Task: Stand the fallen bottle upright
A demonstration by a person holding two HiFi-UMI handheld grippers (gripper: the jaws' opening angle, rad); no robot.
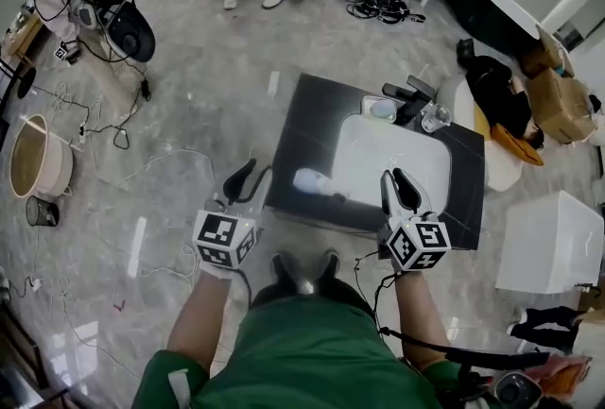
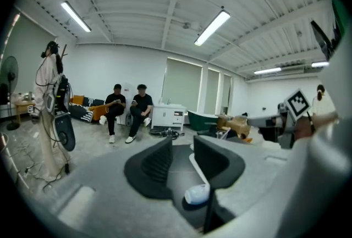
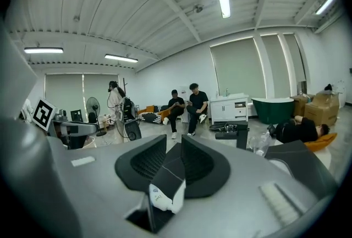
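A white bottle (image 1: 312,181) lies on its side on the black table (image 1: 302,128), against the left rim of a white sink basin. It shows low in the left gripper view as a rounded white end (image 2: 197,194), and in the right gripper view as a labelled white body (image 3: 165,197). My left gripper (image 1: 248,178) hovers just left of the bottle at the table's near corner, its jaws apart and empty. To the right of the bottle, my right gripper (image 1: 402,190) is over the basin's near edge, jaws a narrow gap apart with nothing between them.
The white basin (image 1: 402,161) fills the table's middle, with a black faucet (image 1: 416,100), a glass cup (image 1: 379,109) and a clear bottle (image 1: 436,118) behind it. A white cabinet (image 1: 548,242) stands to the right. Cables run across the floor on the left, and people sit further back.
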